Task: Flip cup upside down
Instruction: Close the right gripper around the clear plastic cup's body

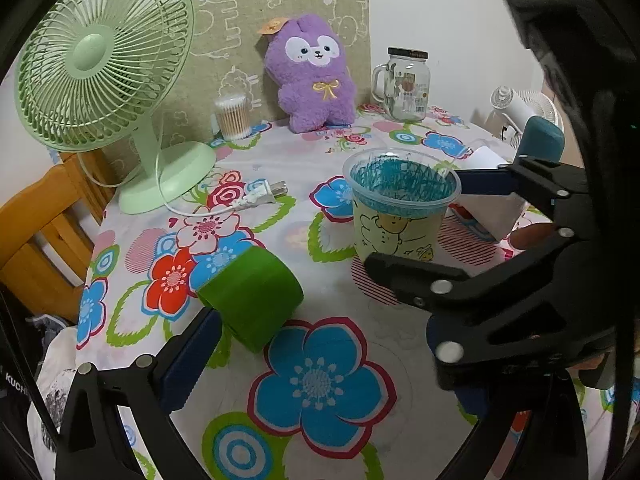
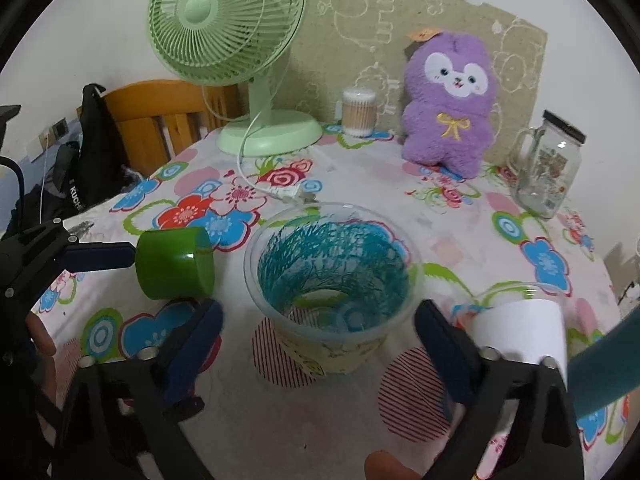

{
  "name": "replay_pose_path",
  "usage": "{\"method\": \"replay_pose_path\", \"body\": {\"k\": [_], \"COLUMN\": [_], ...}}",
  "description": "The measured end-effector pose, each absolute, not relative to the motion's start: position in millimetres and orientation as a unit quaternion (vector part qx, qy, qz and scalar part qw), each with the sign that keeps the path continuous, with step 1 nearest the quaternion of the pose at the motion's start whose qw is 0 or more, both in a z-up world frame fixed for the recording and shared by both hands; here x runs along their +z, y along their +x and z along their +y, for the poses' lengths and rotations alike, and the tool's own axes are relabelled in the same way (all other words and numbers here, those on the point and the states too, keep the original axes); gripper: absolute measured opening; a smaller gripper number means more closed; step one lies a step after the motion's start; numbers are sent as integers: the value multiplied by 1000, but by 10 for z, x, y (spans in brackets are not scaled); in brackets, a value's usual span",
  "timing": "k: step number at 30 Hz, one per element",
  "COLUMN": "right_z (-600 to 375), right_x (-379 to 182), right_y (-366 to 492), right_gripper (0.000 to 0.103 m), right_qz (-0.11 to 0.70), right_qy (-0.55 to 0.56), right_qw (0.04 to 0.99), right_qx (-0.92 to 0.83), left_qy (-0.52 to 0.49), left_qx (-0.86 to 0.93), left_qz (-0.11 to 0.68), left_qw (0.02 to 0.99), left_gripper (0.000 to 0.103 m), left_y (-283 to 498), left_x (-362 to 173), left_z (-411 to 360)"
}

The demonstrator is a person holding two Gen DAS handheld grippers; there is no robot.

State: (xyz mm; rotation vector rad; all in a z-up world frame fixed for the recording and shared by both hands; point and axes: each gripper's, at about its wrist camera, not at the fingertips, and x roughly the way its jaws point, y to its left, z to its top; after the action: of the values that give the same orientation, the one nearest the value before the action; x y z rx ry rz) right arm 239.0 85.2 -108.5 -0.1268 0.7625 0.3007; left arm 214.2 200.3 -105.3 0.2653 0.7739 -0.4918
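A clear plastic cup (image 1: 400, 208) with blue scribbles inside and a yellow cartoon label stands upright, mouth up, on the floral tablecloth; it also shows in the right wrist view (image 2: 332, 288). My right gripper (image 2: 318, 338) is open, its fingers on either side of the cup's lower wall; from the left wrist view it reaches in from the right (image 1: 416, 224). A green cup (image 1: 252, 296) lies on its side by my left finger; it also shows in the right wrist view (image 2: 174, 262). My left gripper (image 2: 160, 276) is open around it.
A green desk fan (image 1: 104, 76) with its loose plug (image 1: 260, 196) stands at the left. A purple plush (image 1: 312, 76), a cotton-swab tub (image 1: 232, 116) and a glass jar mug (image 1: 406, 84) line the back. A white paper cup (image 2: 520, 332) lies by the right finger. The table's edge and a wooden chair (image 1: 44, 224) are at the left.
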Motion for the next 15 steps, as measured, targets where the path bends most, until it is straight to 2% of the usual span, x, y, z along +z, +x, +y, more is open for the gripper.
{"method": "replay_pose_path", "body": {"k": [3, 4, 15], "right_z": [854, 847, 753], "right_x": [-1156, -1176, -1034], "right_y": [2451, 2467, 2401], "right_gripper": [68, 65, 63], "right_qz": [383, 385, 360], "right_qy": [-53, -50, -33], "right_qw": [909, 908, 920], "right_qx": [157, 159, 154], "left_qy": [125, 126, 115], "left_qx": [-242, -242, -241], "left_qz": [376, 376, 378], "left_qw": [886, 886, 887], "left_gripper": [103, 103, 103], "left_y": [2160, 2165, 2171], "left_x": [-1076, -1081, -1066], "left_z": [1995, 1995, 1998]}}
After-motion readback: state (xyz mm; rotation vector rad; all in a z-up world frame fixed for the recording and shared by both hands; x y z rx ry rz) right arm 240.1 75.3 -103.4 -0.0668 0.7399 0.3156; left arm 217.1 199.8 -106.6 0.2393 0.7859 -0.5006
